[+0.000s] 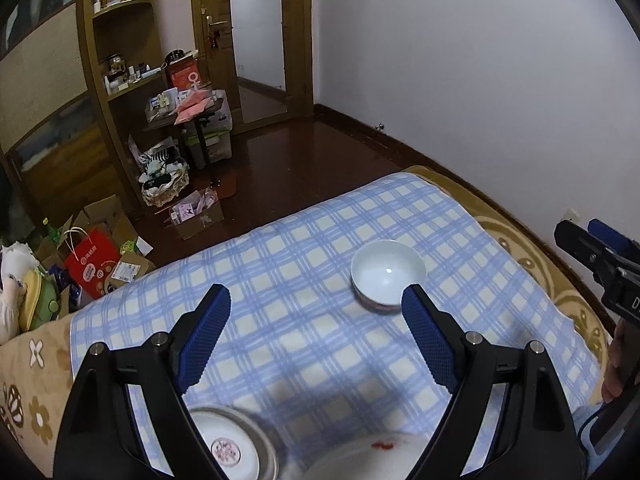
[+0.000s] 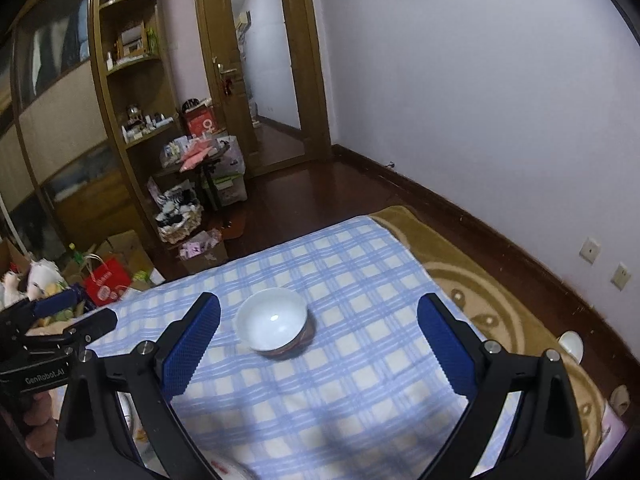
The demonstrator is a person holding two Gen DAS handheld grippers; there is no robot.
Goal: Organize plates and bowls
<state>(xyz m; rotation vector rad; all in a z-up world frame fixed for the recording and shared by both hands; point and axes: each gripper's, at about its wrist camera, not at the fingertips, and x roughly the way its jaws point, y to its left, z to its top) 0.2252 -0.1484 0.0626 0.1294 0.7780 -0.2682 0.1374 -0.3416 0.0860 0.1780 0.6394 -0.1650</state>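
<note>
Both tongs, left tongs [image 1: 316, 306] and right tongs [image 2: 319, 314], gape wide, pinching nothing. A white bowl [image 2: 274, 322] sits upright on the bed's checked cloth [image 2: 360, 380].

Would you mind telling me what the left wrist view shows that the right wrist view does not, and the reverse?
Only the left wrist view shows the patterned dish and the white plate with a red smear near its lower edge. Only the right wrist view shows two wall sockets and a small white bowl by the wall. Both show the white bowl on the blue checked cloth.
</note>
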